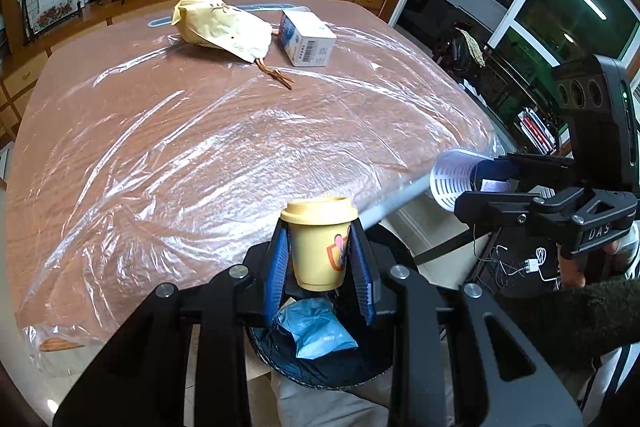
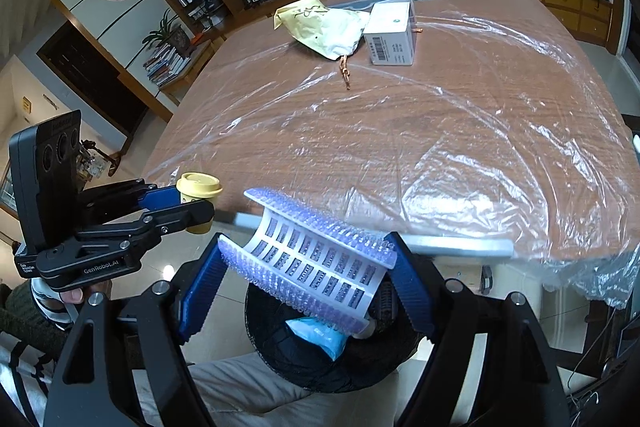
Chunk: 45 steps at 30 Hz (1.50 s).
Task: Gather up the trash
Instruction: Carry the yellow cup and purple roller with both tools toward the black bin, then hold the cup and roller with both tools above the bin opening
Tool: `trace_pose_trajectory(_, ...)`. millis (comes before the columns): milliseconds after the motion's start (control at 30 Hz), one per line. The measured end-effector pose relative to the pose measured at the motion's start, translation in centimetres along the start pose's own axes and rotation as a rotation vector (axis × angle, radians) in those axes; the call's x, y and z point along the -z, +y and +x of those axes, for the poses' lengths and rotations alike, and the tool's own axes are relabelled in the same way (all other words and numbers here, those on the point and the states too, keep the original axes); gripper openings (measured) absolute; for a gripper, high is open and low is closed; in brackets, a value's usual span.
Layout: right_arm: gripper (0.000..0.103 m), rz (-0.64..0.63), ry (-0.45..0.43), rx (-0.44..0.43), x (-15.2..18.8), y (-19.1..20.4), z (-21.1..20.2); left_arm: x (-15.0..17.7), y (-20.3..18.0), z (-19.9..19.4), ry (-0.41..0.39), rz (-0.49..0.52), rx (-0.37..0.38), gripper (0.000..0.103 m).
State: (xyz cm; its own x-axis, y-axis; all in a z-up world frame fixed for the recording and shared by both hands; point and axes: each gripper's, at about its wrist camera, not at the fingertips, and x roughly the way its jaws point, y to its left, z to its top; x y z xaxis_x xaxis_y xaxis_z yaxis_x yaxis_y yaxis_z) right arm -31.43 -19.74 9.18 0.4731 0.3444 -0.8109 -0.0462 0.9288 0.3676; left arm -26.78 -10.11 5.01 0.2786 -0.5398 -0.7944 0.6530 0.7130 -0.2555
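Observation:
My left gripper (image 1: 318, 227) is shut on a yellow lidded paper cup (image 1: 318, 255), which it holds upright just off the table's near edge. Below the cup is a black-lined bin (image 1: 320, 375) with a blue packet (image 1: 316, 331) inside. My right gripper (image 2: 306, 239) is shut on a white slotted plastic roll (image 2: 312, 263), held over the same bin (image 2: 276, 359) and blue packet (image 2: 320, 337). Each gripper shows in the other's view: the right gripper (image 1: 476, 179) with the roll (image 1: 452, 175), and the left gripper (image 2: 188, 203) with the cup (image 2: 199, 185).
The wooden table (image 1: 200, 147) is covered with clear plastic sheet. At its far side lie a crumpled cream paper bag (image 1: 224, 27) with a brown twisted handle (image 1: 276, 73) and a white box (image 1: 308, 41). A person's dark sleeve (image 1: 560, 315) is at the right.

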Motion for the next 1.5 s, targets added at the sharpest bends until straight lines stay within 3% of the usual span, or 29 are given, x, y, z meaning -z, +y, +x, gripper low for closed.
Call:
trace_pose_trajectory(700,0.077,0.030,0.114,-0.007,4.0,-0.4,1.0,3.2,-2.2,1.5,0.096,0.059,0.046,0.032)
trace_pose_trajectory(1500,0.077,0.002,0.193,0.012,4.7,-0.7,5.1,5.8,-1.3,4.9,0.202,0.087,-0.002,0.032)
